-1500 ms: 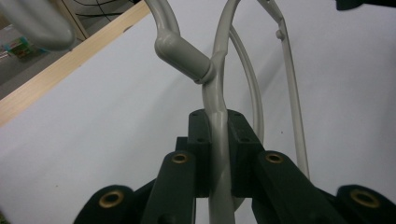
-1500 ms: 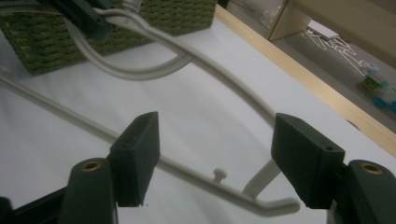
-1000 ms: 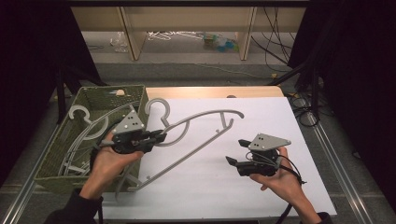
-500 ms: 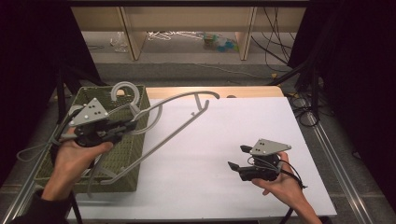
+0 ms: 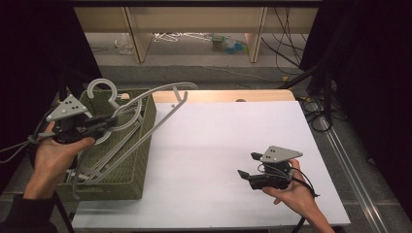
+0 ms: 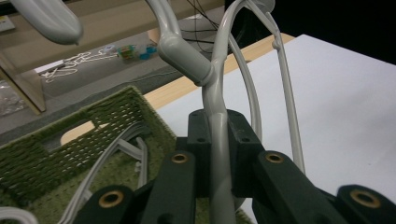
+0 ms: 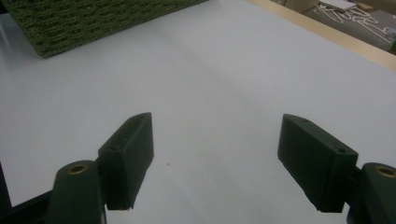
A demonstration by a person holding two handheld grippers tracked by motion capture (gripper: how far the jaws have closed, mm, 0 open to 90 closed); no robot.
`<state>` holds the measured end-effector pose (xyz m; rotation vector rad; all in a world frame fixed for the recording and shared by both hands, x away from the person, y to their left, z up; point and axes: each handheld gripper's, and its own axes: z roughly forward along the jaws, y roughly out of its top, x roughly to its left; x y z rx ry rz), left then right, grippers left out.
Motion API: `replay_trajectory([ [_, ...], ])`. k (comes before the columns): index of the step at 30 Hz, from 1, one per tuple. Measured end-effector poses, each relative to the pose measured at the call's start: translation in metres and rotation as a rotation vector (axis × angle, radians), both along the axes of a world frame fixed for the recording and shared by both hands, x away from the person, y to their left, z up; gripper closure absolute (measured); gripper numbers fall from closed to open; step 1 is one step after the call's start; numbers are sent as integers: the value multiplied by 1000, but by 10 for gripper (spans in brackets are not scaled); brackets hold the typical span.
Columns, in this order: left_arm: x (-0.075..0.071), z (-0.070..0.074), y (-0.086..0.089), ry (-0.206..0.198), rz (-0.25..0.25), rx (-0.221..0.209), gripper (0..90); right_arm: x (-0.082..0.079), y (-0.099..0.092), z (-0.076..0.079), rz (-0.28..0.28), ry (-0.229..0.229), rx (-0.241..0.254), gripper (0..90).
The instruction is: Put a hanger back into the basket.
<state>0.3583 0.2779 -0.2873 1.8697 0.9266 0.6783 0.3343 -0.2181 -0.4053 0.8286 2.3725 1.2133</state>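
High view: the left gripper (image 5: 99,125) is up over the green basket (image 5: 138,170) at the left edge of the white table (image 5: 218,145). Its jaws are clamped on a grey hanger (image 5: 160,104) near the hook, which curls up at the far left. The hanger's arms slant right, over the basket's right wall and the near part of the table. More grey hangers lie inside the basket. The right gripper (image 5: 248,167) sits low over the near right of the table, jaws apart with nothing between them, pointing left. No writing or label can be read on anything here; the items on the far floor are too small to tell.

Left gripper view: the two black jaws are closed tight on the hanger (image 6: 217,140), whose stem runs straight up between them. The basket (image 6: 70,140) lies below at the left, the table (image 6: 345,93) at the right.

Right gripper view: the right gripper (image 7: 215,154) has its jaws wide apart over bare table (image 7: 210,70); they have just been opening, with nothing between them. A corner of the basket (image 7: 93,18) is at the far left.
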Motion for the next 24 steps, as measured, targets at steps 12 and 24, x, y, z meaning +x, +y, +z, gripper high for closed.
replay_trajectory([
  [12, 16, 0, 21, -3, 44, 18, 813, 0, -1, -2, -6, 9, 6, 262],
  [24, 26, -3, 40, 7, 77, 42, 814, 0, -2, -3, -4, 11, 3, 262],
])
